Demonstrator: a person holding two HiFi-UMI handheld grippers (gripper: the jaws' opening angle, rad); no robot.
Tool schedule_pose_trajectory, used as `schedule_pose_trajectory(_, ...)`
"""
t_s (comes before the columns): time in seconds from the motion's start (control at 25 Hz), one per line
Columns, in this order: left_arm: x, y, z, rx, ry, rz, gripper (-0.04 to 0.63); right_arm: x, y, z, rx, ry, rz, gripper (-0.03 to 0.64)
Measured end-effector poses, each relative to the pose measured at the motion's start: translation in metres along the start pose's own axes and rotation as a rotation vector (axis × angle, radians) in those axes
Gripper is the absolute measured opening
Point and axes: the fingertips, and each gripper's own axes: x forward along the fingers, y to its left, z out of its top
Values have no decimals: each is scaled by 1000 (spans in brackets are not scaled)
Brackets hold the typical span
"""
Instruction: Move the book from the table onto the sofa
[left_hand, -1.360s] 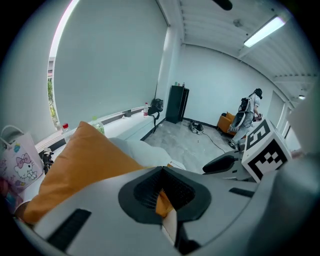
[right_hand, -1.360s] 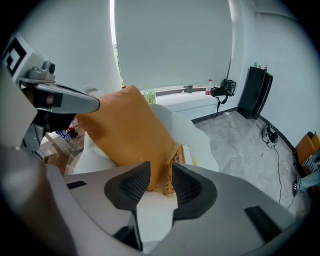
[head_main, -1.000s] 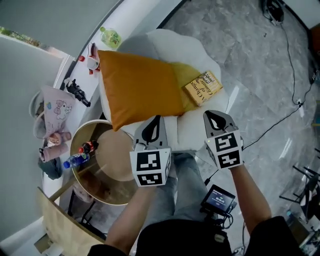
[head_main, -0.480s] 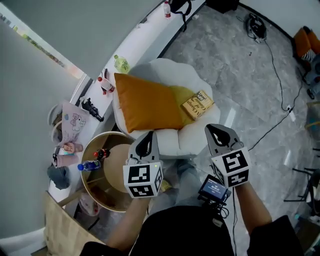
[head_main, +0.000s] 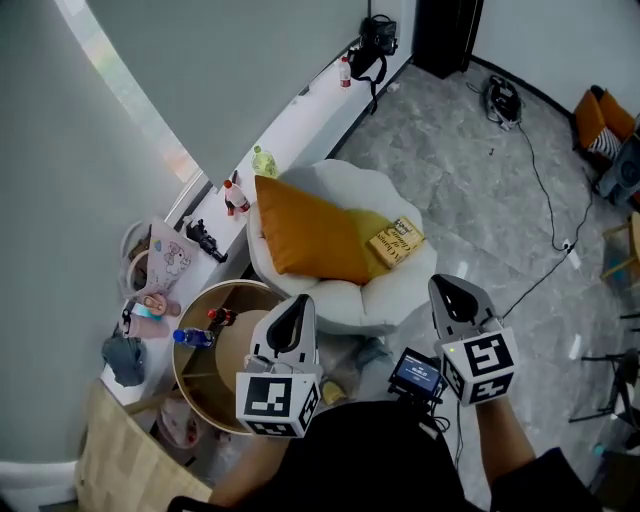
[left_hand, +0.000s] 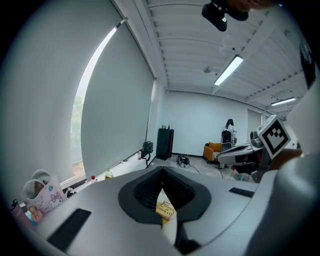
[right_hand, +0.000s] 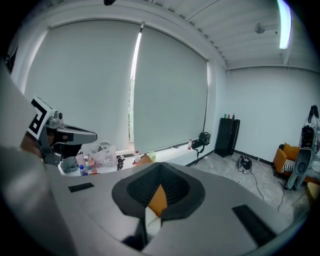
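Book is off the round bench at the left and lies on the white sofa beside the orange cushion, so the job looks done to me, while the left gripper and right gripper hang clear of it, jaws together on nothing.

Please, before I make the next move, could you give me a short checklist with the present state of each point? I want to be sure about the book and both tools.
1. Yellow paperback book lies on the white cushioned sofa: ok.
2. Book is apart from both tools: ok.
3. Left tool has its jaws together, with nothing between them: ok.
4. Right tool has its jaws together, with nothing between them: ok.
5. Book rests securely: cannot tell. It lies near the seat's edge, beside the large orange pillow.
6. No book on the visible part of the round beige table: ok.
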Motion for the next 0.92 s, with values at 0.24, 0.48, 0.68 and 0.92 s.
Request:
schedule_pose_trajectory(0.24, -53, -7, 6, 22, -43, -8, 11, -39, 23, 4, -5, -38, -10, 14)
schedule_pose_trajectory(0.48, -72, -2, 3, 27, -53, -10, 11, -52, 35, 12, -21, -74, -32, 14)
schedule_pose_trajectory(0.68, -73, -9, 10, 39, -62, -32, 11, -60, 36, 20, -28, -91, -42, 14)
schedule_pose_trajectory(0.92, -71, -13, 20, 56, -85, -41, 11, -62, 30, 23, -42, -93, -52, 14)
